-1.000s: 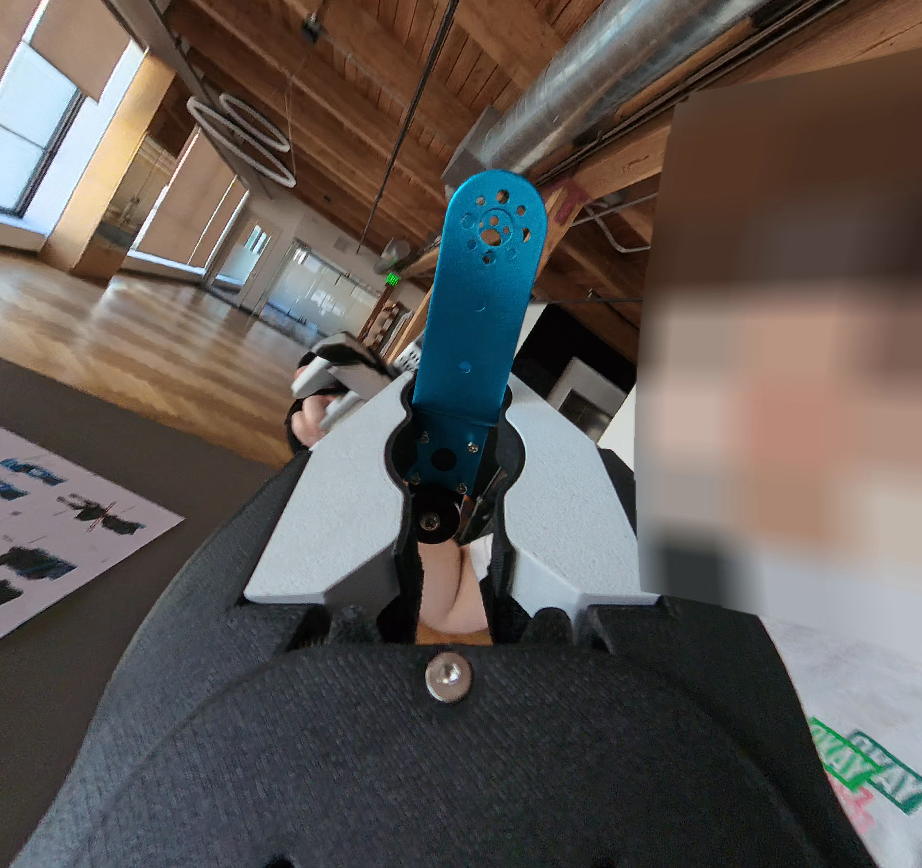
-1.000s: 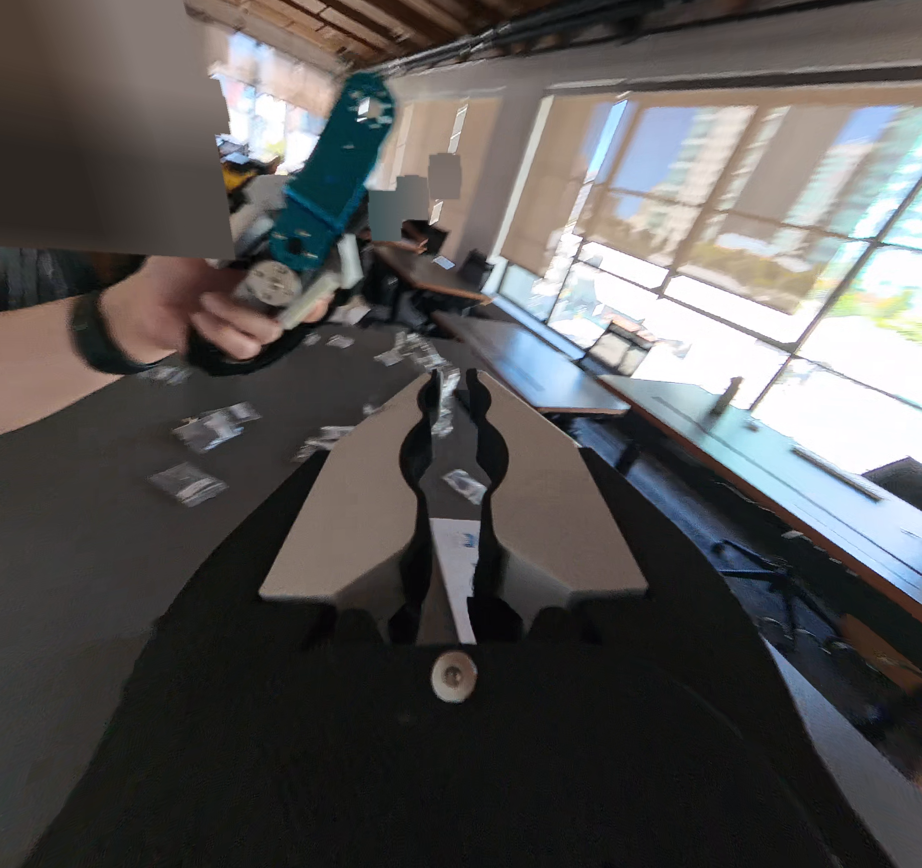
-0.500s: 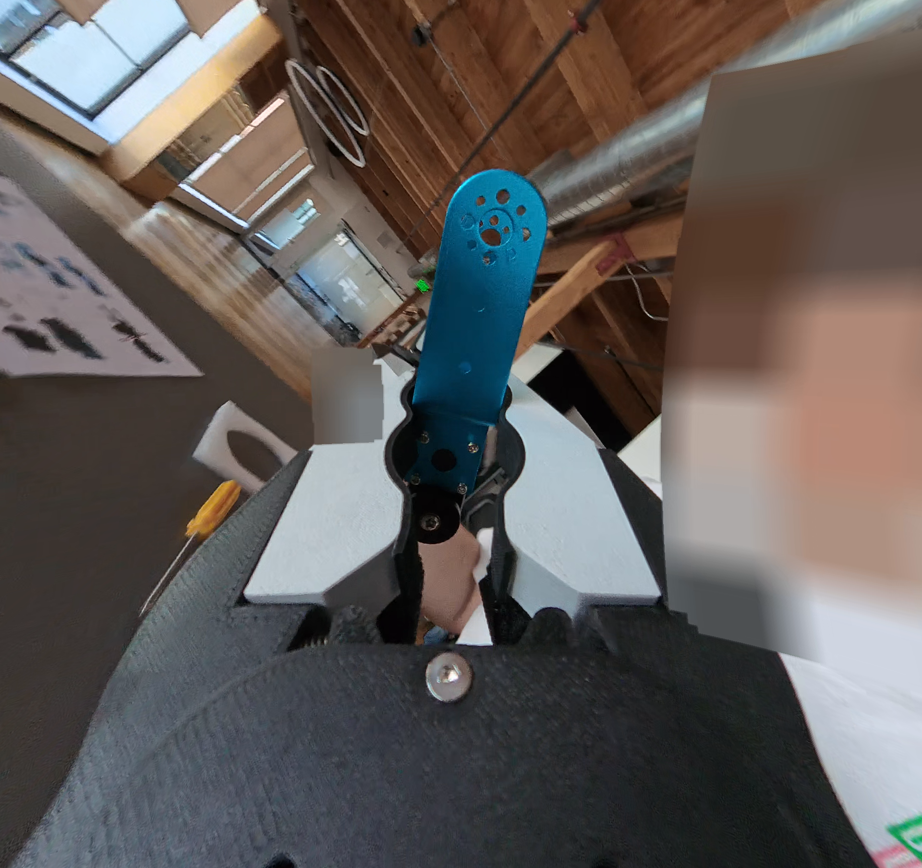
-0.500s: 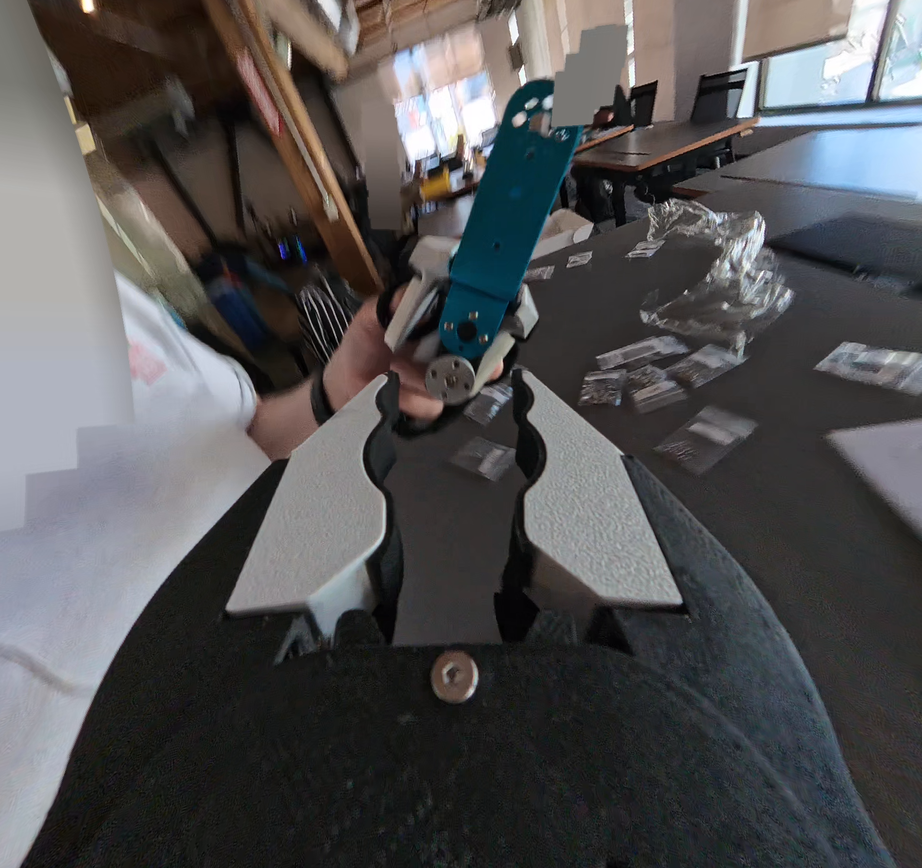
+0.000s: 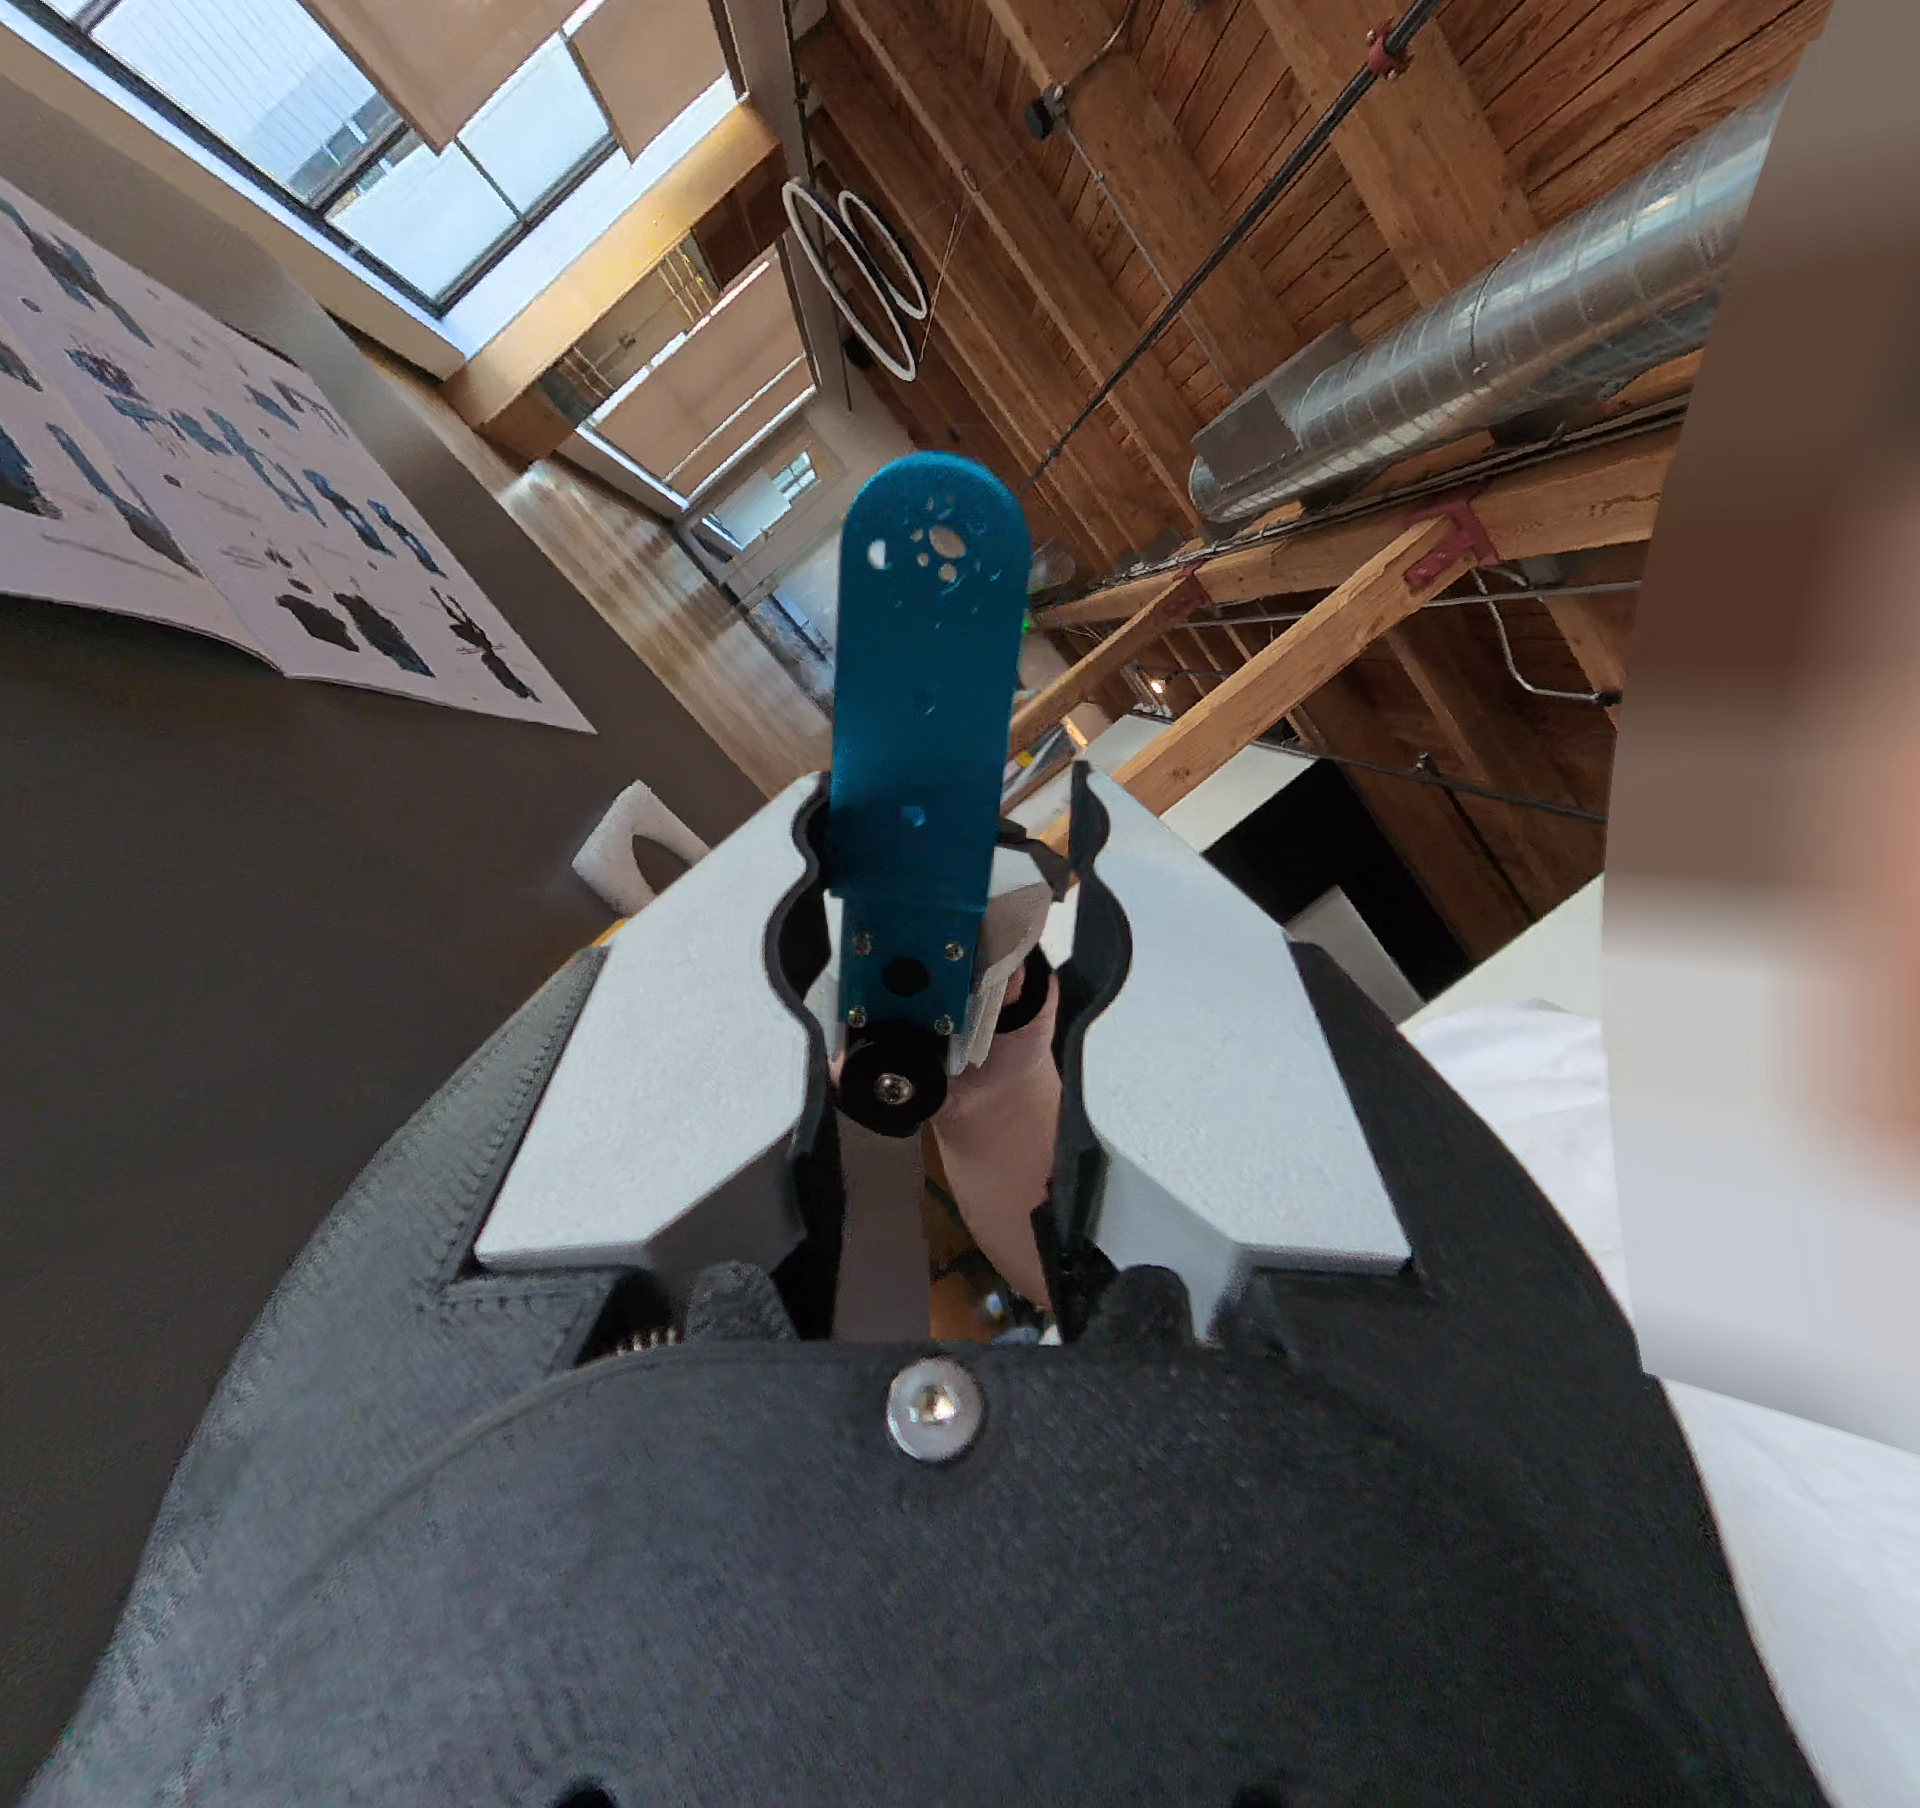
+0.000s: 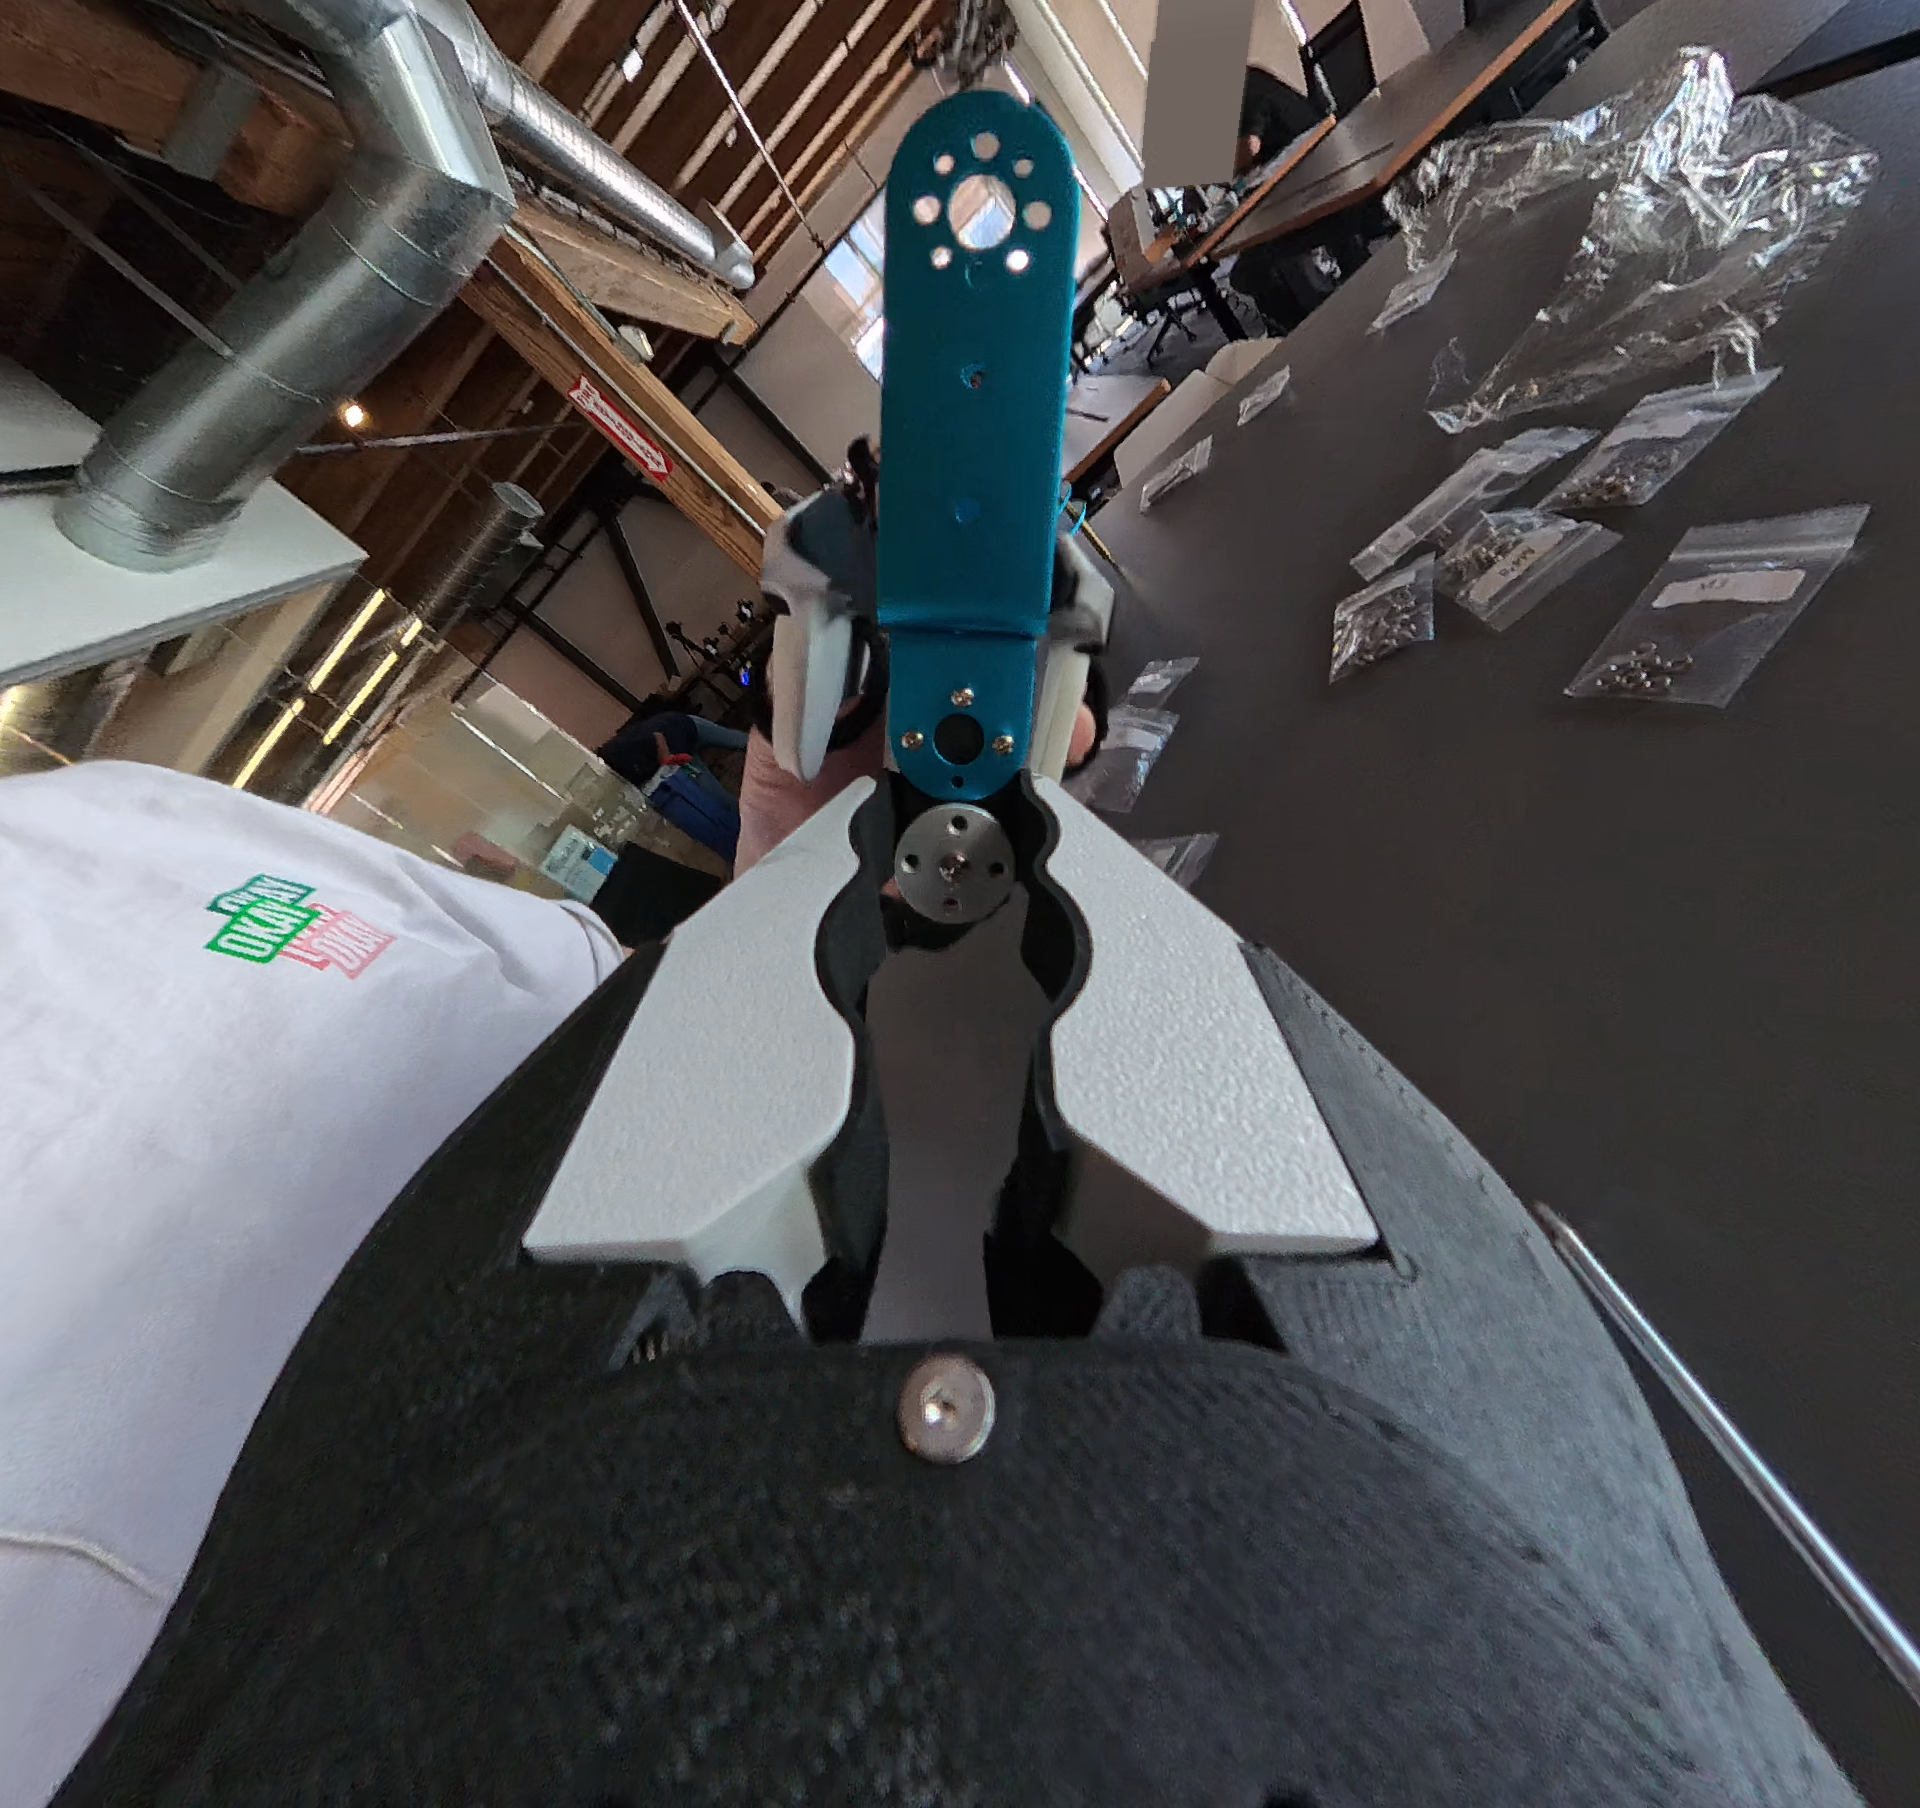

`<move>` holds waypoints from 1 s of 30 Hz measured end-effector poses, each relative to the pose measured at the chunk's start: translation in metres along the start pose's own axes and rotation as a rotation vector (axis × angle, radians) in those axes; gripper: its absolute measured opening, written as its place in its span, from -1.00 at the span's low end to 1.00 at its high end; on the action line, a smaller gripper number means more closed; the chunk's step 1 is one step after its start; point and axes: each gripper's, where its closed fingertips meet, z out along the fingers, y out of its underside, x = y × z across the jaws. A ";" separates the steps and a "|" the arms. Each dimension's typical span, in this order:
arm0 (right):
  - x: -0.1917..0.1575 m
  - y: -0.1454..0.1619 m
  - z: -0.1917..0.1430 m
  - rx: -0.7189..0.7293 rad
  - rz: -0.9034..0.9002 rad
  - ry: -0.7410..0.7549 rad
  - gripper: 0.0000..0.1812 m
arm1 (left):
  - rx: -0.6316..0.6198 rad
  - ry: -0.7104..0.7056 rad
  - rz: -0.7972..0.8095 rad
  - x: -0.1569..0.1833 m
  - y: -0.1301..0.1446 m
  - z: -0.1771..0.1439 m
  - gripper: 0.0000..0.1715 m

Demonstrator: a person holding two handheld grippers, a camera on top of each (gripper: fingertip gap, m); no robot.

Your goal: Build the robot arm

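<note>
One blue bracket [image 5: 920,698] between left gripper [image 5: 951,790], right gripper [image 6: 956,800]; contact seemingly hidden.

My left claw [image 5: 948,802] has let its jaws spread, leaving a gap beside the blue bracket [image 5: 925,678] it had clamped. My right claw [image 6: 952,802] has swung in from well apart; its fingertips now hug the bracket's silver hub [image 6: 954,859].

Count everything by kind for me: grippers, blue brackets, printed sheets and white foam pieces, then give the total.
Grippers, left gripper and right gripper: 2
Blue bracket: 1
Printed sheet: 1
White foam piece: 1
Total: 5
</note>
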 end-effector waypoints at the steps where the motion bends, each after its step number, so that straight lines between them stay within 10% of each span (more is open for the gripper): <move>1: -0.001 0.004 -0.001 -0.024 -0.010 0.003 -0.77 | -0.002 -0.021 0.041 0.000 0.001 -0.006 -0.51; 8: -0.008 0.018 -0.023 -0.192 -0.233 0.113 -0.77 | -0.025 -0.398 0.606 0.023 -0.009 -0.054 -0.41; 17: -0.037 0.033 -0.072 -0.504 -0.716 0.255 -0.77 | -0.813 -0.590 1.224 0.040 0.070 0.010 -0.27; 23: -0.057 0.047 -0.100 -0.567 -0.997 0.258 -0.77 | -0.974 -0.434 1.263 0.040 0.116 0.046 -0.44; 30: -0.058 0.057 -0.121 -0.516 -1.098 0.230 -0.76 | -0.864 -0.413 1.244 0.033 0.151 0.065 -0.66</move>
